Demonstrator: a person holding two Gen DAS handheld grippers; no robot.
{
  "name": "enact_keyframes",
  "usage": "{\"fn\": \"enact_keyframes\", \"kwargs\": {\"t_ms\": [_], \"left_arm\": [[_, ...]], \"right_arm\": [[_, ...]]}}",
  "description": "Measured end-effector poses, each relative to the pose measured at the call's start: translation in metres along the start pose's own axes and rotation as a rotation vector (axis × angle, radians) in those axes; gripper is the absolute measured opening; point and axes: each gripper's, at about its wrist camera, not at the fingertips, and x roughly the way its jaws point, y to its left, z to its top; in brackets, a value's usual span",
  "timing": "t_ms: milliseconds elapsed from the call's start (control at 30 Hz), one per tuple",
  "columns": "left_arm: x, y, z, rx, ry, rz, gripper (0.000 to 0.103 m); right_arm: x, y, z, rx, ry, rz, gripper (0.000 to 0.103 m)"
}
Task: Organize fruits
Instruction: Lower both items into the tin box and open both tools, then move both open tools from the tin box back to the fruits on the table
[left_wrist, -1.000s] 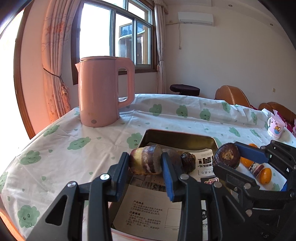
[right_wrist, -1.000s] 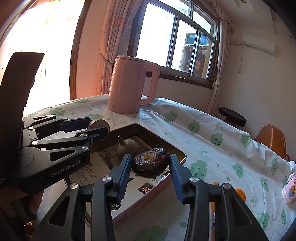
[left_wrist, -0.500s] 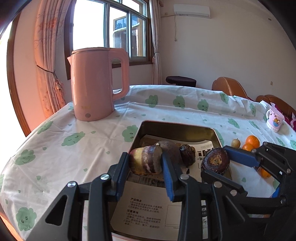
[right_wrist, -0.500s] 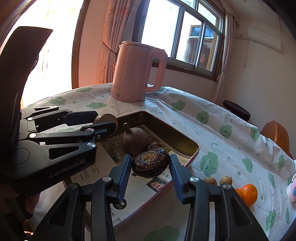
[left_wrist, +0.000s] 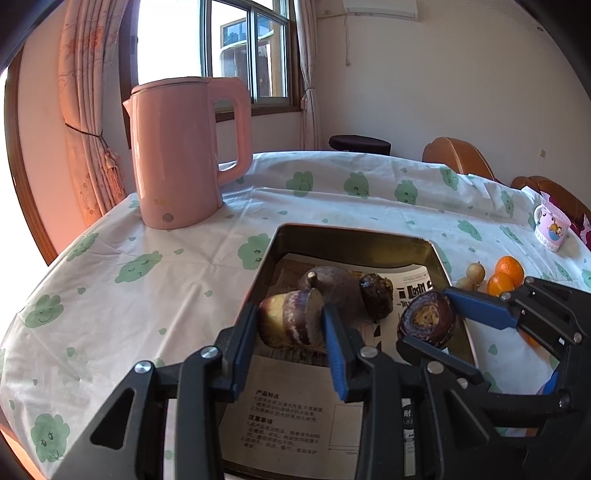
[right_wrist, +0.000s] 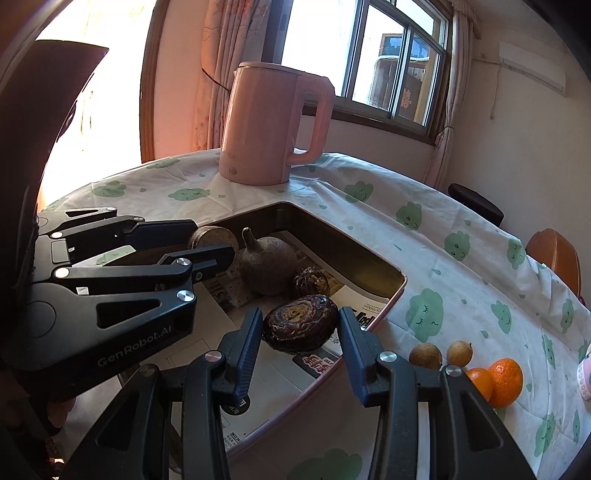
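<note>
My left gripper (left_wrist: 290, 328) is shut on a cut taro piece (left_wrist: 291, 323), held over the near left part of a metal tray (left_wrist: 351, 240) lined with paper. My right gripper (right_wrist: 300, 325) is shut on a dark purple taro chunk (right_wrist: 301, 326), held over the tray's right side; it also shows in the left wrist view (left_wrist: 428, 319). In the tray lie a round brown root with a stem (right_wrist: 267, 264) and a small dark piece (right_wrist: 311, 282). Two oranges (right_wrist: 496, 378) and two small brown fruits (right_wrist: 441, 354) sit on the cloth right of the tray.
A pink kettle (left_wrist: 186, 155) stands at the table's back left. A small printed mug (left_wrist: 550, 230) stands at the far right. The round table has a white cloth with green clouds (left_wrist: 140, 266). Chairs (left_wrist: 458, 158) stand behind it.
Both grippers have moved down and forward over the tray with their pieces still held. The right gripper's chunk has come lower, nearer the tray's right rim.
</note>
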Motion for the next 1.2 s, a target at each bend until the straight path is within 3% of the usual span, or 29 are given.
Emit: {"fn": "enact_keyframes", "kwargs": {"t_ms": [167, 400, 533, 733, 1000, 1200], "left_arm": [[-0.001, -0.001, 0.000, 0.008, -0.005, 0.013, 0.039], [-0.008, -0.003, -0.001, 0.020, -0.046, 0.039, 0.064], [-0.017, 0.000, -0.002, 0.005, -0.095, 0.047, 0.070], [-0.021, 0.003, -0.002, -0.011, -0.122, 0.060, 0.073], [-0.022, 0.004, -0.002, -0.012, -0.125, 0.075, 0.077], [-0.031, 0.004, -0.004, -0.028, -0.171, 0.094, 0.080]], "right_arm": [[0.001, 0.000, 0.000, -0.003, 0.002, 0.002, 0.045], [0.001, 0.005, 0.000, -0.027, 0.001, -0.013, 0.055], [-0.003, 0.003, 0.000, -0.017, -0.019, -0.028, 0.059], [-0.011, -0.009, -0.001, 0.052, -0.060, -0.032, 0.071], [-0.011, -0.006, 0.000, 0.039, -0.059, -0.053, 0.072], [-0.020, -0.011, -0.003, 0.050, -0.095, -0.059, 0.072]]}}
